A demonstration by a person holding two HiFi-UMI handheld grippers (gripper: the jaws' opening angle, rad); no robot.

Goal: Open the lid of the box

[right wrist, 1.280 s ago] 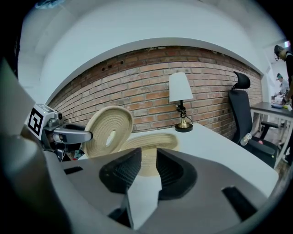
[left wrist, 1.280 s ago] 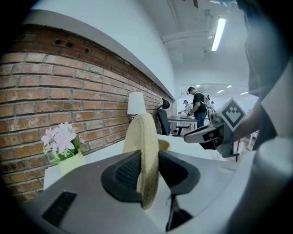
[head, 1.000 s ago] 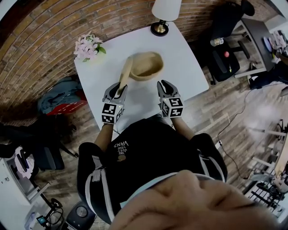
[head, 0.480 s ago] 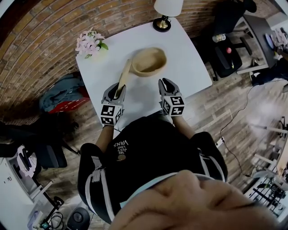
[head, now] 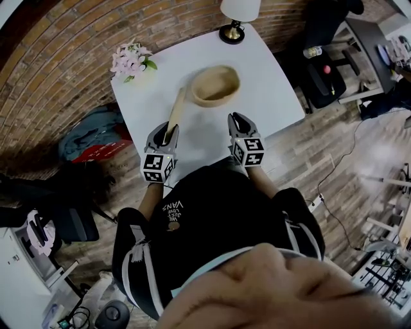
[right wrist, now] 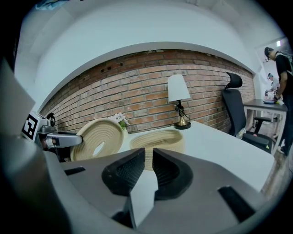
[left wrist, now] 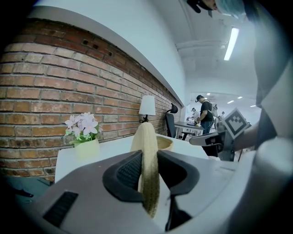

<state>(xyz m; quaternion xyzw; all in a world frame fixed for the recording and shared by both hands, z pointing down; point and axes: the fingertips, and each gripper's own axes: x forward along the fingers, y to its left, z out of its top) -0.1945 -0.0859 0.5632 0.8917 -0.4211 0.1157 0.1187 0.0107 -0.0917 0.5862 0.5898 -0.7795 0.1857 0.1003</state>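
In the head view, the woven box (head: pixel 215 85) sits open on the white table (head: pixel 276 90), at 12 o'clock from the person. Its lid (head: pixel 177 108) is off and stands on edge just beside the box's 8 o'clock side. The left gripper (head: pixel 168 132) holds the lid's near rim. The right gripper (head: pixel 238 122) hovers at the box's 5 o'clock, apart from it. Flowers (head: pixel 131 60) stand at the 10 o'clock corner and a lamp (head: pixel 236 18) at the far edge.

In the left gripper view, the jaws are pinched on the lid rim, which rises edge-on and upright between the pads. The box shows behind it at 1 o'clock.

In the right gripper view, the jaws stand narrow with nothing between them, and they have just been closing. The box lies at 12 o'clock and the lid's round face at 10 o'clock.

The opening looks done, so what remains is probably parking the lid. The grip is only on the rim of a wide disc, so it should be kept firm. The lid is best tipped flat onto bare table at the box's 8 o'clock, clear of the flowers, and released only once it rests there.
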